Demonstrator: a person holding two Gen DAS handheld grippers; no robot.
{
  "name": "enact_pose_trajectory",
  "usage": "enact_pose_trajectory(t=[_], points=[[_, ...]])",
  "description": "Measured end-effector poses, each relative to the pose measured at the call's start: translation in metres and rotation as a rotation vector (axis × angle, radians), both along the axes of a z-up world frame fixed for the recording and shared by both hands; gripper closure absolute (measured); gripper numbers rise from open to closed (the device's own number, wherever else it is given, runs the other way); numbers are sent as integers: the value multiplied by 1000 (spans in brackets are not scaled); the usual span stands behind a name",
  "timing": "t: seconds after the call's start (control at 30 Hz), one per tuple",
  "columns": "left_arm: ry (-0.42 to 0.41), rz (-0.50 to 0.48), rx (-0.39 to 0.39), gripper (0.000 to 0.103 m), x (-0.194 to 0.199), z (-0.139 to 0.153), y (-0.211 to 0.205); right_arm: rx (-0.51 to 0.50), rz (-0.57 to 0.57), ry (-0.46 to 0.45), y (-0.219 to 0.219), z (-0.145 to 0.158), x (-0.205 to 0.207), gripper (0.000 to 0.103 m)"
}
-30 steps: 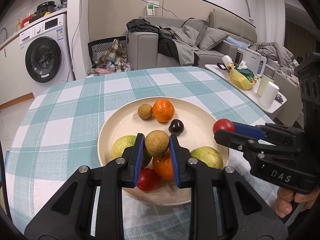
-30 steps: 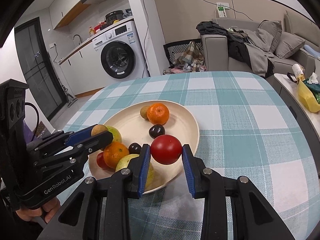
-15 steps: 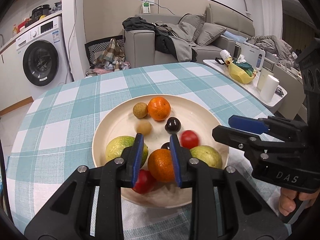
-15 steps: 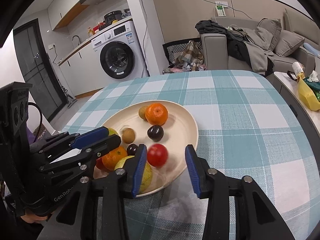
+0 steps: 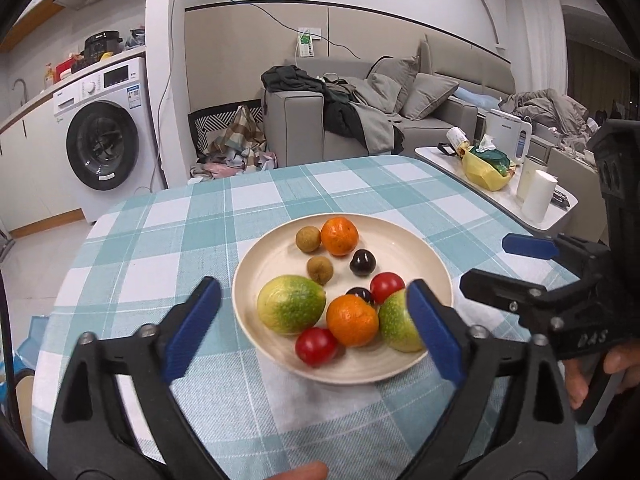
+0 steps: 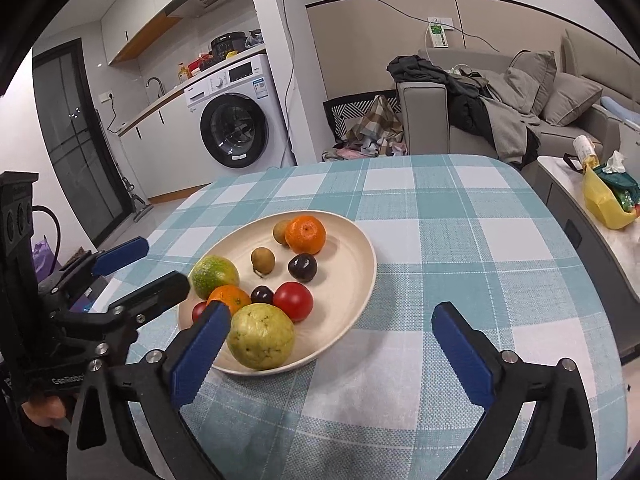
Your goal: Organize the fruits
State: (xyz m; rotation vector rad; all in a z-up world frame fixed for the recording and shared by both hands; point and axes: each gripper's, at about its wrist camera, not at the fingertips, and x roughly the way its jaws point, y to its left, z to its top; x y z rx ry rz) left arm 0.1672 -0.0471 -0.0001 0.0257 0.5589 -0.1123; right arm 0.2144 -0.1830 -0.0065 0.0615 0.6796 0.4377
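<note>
A cream plate [image 5: 276, 256] on the checked tablecloth holds two oranges, two green guavas, dark plums, two small brown fruits and two red tomatoes. The brown fruit [image 5: 319, 270] and the red tomato [image 5: 387, 287] lie loose on it. My left gripper [image 5: 311, 286] hangs over the plate's near side, jaws opening wide, nothing pressed between the pads. My right gripper [image 6: 330, 308] stands the same way at the plate's right edge [image 6: 344, 256], jaws opening, a guava [image 6: 260, 340] beside its left finger. Each gripper shows in the other's view: right gripper [image 5: 486, 262], left gripper [image 6: 162, 262].
The checked tablecloth [image 5: 168, 240] reaches a rounded far edge. A low side table [image 5: 440, 156] with a yellow bag [image 5: 486, 166] and white cups stands to the right. Behind are a sofa [image 5: 296, 124] and a washing machine [image 5: 102, 144].
The left gripper let go of the brown fruit and the right let go of the red tomato; both now lie on the plate. Both jaws spread wide and the left gripper drew back.
</note>
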Motion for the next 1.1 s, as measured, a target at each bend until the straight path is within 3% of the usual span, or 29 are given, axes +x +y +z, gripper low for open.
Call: enact_pose_trajectory(t=[0.5, 1.1], points=[[-51, 83, -87, 1, -48, -7, 34, 47, 55, -90, -7, 5, -27, 0], [-69, 108, -89, 1, -51, -9, 35, 12, 94, -209, 3, 8, -50, 0]])
